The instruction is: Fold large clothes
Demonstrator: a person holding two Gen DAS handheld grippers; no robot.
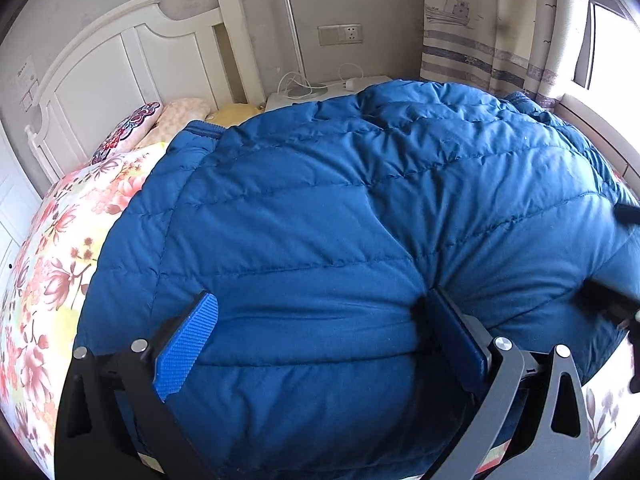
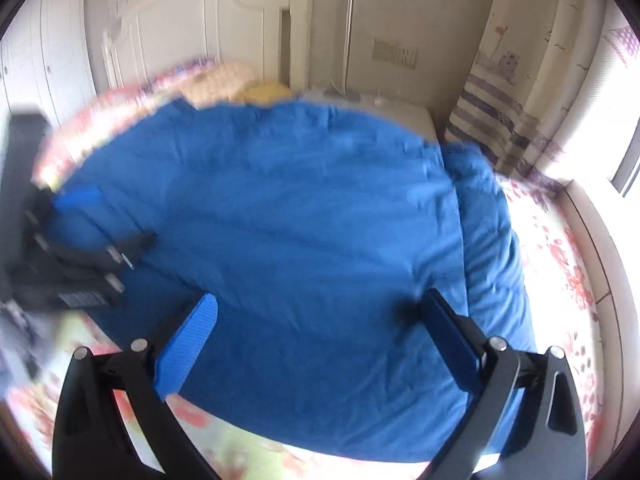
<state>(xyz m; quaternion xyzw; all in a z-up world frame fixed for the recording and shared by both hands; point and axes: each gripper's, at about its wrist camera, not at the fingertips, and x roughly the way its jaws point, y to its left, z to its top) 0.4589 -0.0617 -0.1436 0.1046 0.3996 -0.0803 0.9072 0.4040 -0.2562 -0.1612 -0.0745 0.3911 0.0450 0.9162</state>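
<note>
I keep both the left gripper (image 1: 320, 312) and right gripper (image 2: 320, 312) spread wide over the blue down jacket (image 1: 340, 220), pinching nothing, probably to flatten it.

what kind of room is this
Most likely a bedroom. A blue quilted jacket lies spread on a bed with a floral bedspread, there is a white headboard with pillows below it, and a patterned curtain hangs by the window.

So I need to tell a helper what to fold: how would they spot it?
On the flowered bed sheet before the white headboard lies a puffy blue quilted jacket. It is the only plain blue thing; the pillows beside it are patterned.
</note>
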